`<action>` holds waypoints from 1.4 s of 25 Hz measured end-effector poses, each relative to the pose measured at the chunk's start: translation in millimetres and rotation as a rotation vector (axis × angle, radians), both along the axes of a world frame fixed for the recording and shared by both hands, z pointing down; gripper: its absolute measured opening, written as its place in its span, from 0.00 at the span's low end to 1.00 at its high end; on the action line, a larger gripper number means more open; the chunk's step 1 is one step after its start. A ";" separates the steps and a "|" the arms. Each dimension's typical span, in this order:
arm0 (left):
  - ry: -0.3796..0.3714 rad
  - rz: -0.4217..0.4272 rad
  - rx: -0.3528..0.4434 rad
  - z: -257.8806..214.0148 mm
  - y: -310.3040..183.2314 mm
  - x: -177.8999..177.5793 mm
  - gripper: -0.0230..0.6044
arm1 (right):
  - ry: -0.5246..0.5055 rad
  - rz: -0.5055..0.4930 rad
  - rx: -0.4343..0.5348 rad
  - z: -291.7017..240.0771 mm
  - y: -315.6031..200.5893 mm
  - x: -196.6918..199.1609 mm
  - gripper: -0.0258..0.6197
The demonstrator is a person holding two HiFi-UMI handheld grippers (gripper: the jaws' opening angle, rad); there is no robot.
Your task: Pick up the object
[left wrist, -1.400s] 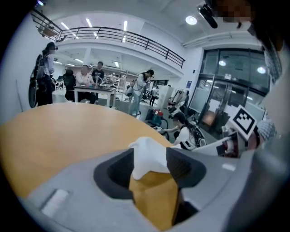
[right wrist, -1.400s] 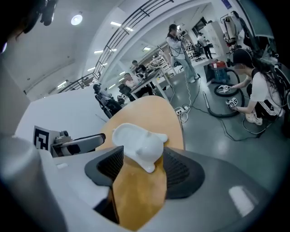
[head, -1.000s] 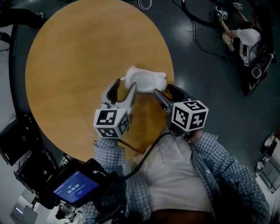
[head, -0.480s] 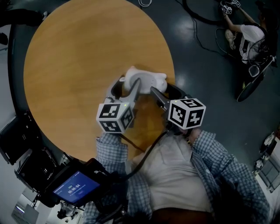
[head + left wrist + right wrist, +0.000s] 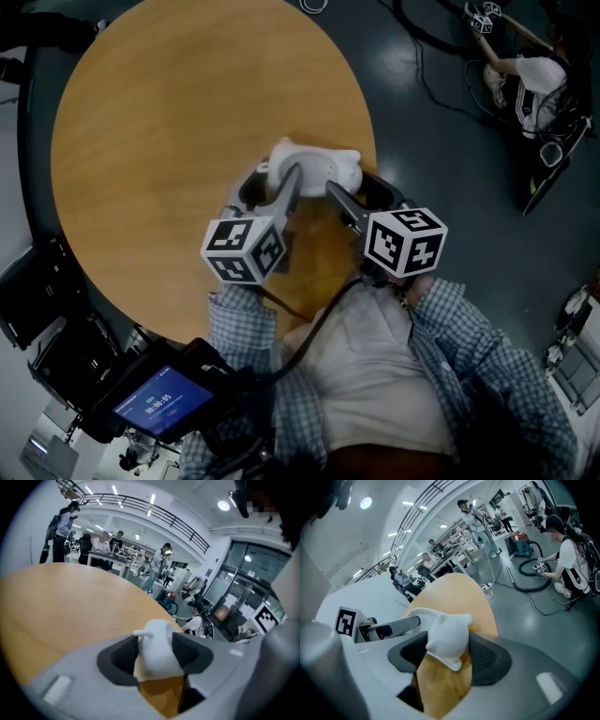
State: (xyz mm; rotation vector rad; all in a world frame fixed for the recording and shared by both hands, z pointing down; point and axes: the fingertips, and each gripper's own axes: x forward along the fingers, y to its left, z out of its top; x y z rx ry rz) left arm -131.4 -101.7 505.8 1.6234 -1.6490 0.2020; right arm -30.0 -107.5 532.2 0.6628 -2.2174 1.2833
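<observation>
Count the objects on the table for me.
1: a white figurine near the table's right edge, between the jaws of the left gripper, which are closing, and the right gripper. The grippers may hide something small.

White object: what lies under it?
Only the wooden table shows beneath the white object; the spot under its base is covered, so contact cannot be confirmed.

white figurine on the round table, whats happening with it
A person holds a gripper in each hand, both set on the white figurine near the edge of the round wooden table. The left gripper has one end between its jaws, which are closing, the pads about touching it. The right gripper has its pads against the other end. Whether it has left the table yet cannot be told.
</observation>
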 end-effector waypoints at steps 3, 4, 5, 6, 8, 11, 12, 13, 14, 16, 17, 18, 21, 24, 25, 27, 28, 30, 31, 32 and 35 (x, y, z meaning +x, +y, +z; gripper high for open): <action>-0.024 0.008 0.019 -5.7 5.5 1.2 0.40 | -0.013 0.001 0.007 -3.0 6.4 0.5 0.47; -0.030 0.009 0.024 -7.7 7.9 2.3 0.40 | -0.016 0.002 0.010 -4.4 8.8 1.3 0.47; -0.034 0.009 0.028 -9.4 10.4 2.3 0.40 | -0.020 0.001 0.013 -5.7 11.1 1.1 0.47; -0.039 0.006 0.033 -11.8 13.2 1.2 0.40 | -0.024 0.000 0.018 -7.7 13.4 -0.1 0.47; -0.052 -0.003 0.052 -26.9 19.8 0.7 0.40 | -0.035 -0.005 0.035 -21.7 18.4 -1.0 0.47; -0.083 -0.016 0.103 -77.4 32.4 17.5 0.40 | -0.059 -0.012 0.071 -69.3 28.7 14.7 0.47; -0.092 -0.021 0.117 -92.5 37.5 24.1 0.40 | -0.066 -0.014 0.079 -83.5 33.1 20.9 0.47; -0.100 -0.025 0.126 -103.2 42.9 28.6 0.40 | -0.072 -0.014 0.083 -93.4 37.9 25.3 0.48; -0.104 -0.029 0.133 -109.0 47.9 30.6 0.39 | -0.076 -0.015 0.086 -98.7 42.4 27.2 0.48; -0.109 -0.037 0.143 -110.6 55.4 28.7 0.39 | -0.080 -0.017 0.089 -99.7 48.8 25.1 0.48; -0.111 -0.042 0.147 -109.9 57.8 26.6 0.39 | -0.081 -0.018 0.090 -98.9 50.6 22.9 0.48; -0.112 -0.047 0.152 -109.9 59.7 24.8 0.39 | -0.083 -0.019 0.091 -98.7 51.9 20.9 0.48; -0.124 -0.054 0.167 -114.3 61.6 22.1 0.39 | -0.090 -0.020 0.086 -101.3 52.8 17.5 0.48; -0.134 -0.055 0.187 -119.2 59.2 20.3 0.39 | -0.096 -0.022 0.092 -104.8 49.7 15.1 0.48; -0.134 -0.057 0.191 -120.1 58.4 19.2 0.39 | -0.097 -0.024 0.096 -105.8 48.6 14.1 0.48; -0.133 -0.063 0.194 -121.1 57.4 17.6 0.39 | -0.098 -0.030 0.102 -107.2 46.7 12.4 0.48; -0.132 -0.066 0.194 -121.3 57.1 17.4 0.39 | -0.098 -0.032 0.104 -107.6 46.0 12.1 0.48; -0.131 -0.071 0.193 -121.4 56.4 17.0 0.39 | -0.097 -0.037 0.104 -107.6 44.8 11.7 0.48; -0.132 -0.072 0.193 -121.4 56.1 16.7 0.39 | -0.096 -0.040 0.105 -107.5 44.3 11.4 0.48; -0.133 -0.073 0.193 -121.4 56.0 16.3 0.39 | -0.096 -0.043 0.105 -107.3 44.0 10.9 0.48; -0.131 -0.076 0.194 -120.7 56.0 16.3 0.39 | -0.094 -0.049 0.112 -106.8 43.4 10.9 0.48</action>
